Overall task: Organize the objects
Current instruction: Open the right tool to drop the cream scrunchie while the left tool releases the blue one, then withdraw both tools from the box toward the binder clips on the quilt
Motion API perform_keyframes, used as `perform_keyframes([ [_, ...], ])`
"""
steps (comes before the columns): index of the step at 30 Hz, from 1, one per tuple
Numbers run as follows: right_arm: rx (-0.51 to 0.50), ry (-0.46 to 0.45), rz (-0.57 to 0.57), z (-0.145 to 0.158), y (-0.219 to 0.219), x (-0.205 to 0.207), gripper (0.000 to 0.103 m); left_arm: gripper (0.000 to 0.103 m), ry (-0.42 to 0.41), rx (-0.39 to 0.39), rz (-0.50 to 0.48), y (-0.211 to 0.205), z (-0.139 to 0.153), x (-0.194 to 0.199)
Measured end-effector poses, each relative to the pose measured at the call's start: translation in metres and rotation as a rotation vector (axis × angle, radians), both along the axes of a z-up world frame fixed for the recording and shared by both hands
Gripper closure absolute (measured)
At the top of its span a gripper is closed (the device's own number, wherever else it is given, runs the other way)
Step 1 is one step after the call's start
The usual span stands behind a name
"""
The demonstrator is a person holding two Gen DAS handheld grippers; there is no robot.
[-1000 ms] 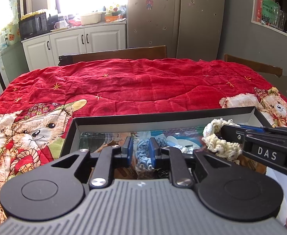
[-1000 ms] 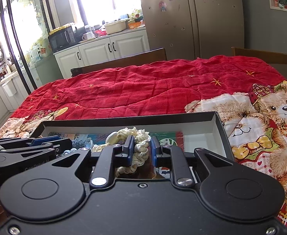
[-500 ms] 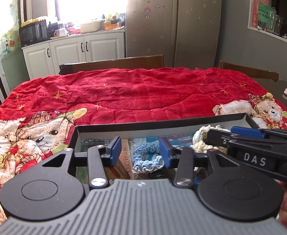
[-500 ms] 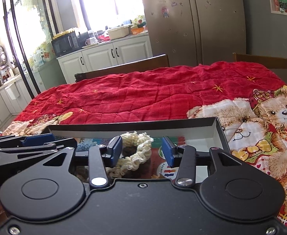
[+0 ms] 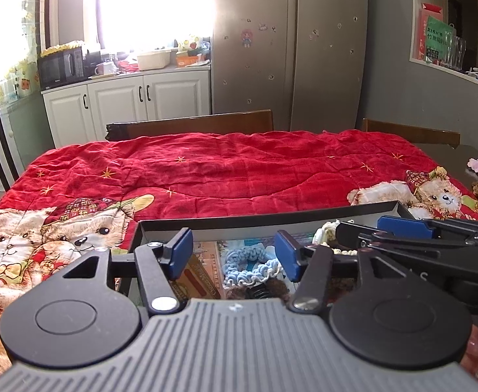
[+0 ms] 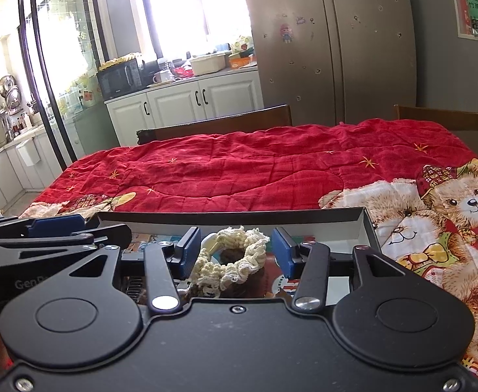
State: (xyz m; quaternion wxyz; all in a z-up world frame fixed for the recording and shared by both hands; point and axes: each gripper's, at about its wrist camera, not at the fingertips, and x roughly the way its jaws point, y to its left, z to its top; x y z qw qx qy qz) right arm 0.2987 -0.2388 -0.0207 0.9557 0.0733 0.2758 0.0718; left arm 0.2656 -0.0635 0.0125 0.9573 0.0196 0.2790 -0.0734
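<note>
Just dropped both scrunchies: blue scrunchie [image 5: 250, 263] and cream scrunchie [image 6: 231, 261] in the box [image 6: 364, 225] (fingers opening, gripping nothing). Next: back out toward 6 o'clock.

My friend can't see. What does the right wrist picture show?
The right gripper is opening, its blue pads apart on either side of a cream scrunchie that lies in a black box. The box sits on a red teddy-bear blanket, with the left gripper at the left edge.

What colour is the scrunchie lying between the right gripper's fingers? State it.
Cream. The scrunchie shows best in the right wrist view, lying in the box.
</note>
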Motion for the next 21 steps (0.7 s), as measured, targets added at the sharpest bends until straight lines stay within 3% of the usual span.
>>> perform_keyframes([
  [5, -0.012, -0.003, 0.005, 0.002, 0.002, -0.004, 0.056, 0.026, -0.016, 0.007, 0.006, 0.002, 0.003, -0.008],
  [21, -0.051, -0.017, 0.046, 0.015, 0.015, -0.031, 0.053, 0.022, -0.055, 0.019, 0.038, 0.015, 0.015, -0.036],
])
